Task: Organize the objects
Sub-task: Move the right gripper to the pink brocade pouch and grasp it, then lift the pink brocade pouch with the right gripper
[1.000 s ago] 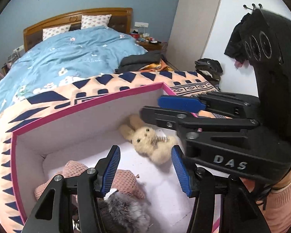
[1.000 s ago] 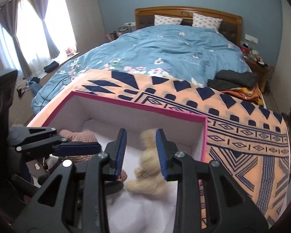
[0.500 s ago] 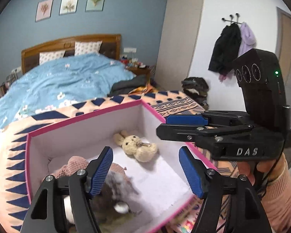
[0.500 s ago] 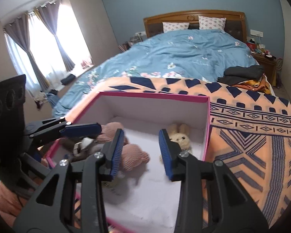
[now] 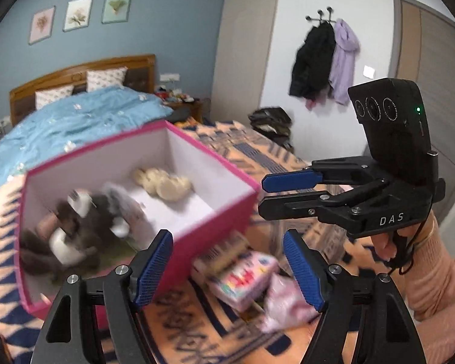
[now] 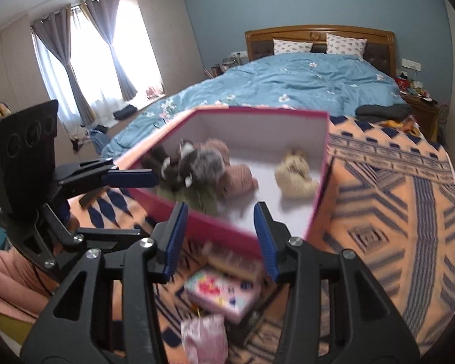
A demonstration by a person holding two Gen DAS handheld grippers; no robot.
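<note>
Your left tool (image 5: 227,268): jaws opening, nothing between. Your right tool (image 6: 220,241): jaws opening too, empty. Pink box (image 5: 218,212) on patterned blanket (image 6: 394,188) at bed foot holds 3 plush toys: cream bunny (image 5: 163,183), pink plush (image 6: 238,179), grey furry toy (image 6: 197,163). Likely next targets: pink packet (image 5: 242,279) and crinkled pouch (image 6: 203,335), outside box, just below both tools.

A lived-in home bedroom: a wooden-headboard bed (image 6: 318,35) with a blue flowered quilt (image 6: 288,91) and two pillows (image 6: 345,45), framed flower prints (image 5: 77,15) on a blue wall, curtained windows (image 6: 85,63), and coats (image 5: 312,60) hanging on wall hooks.
</note>
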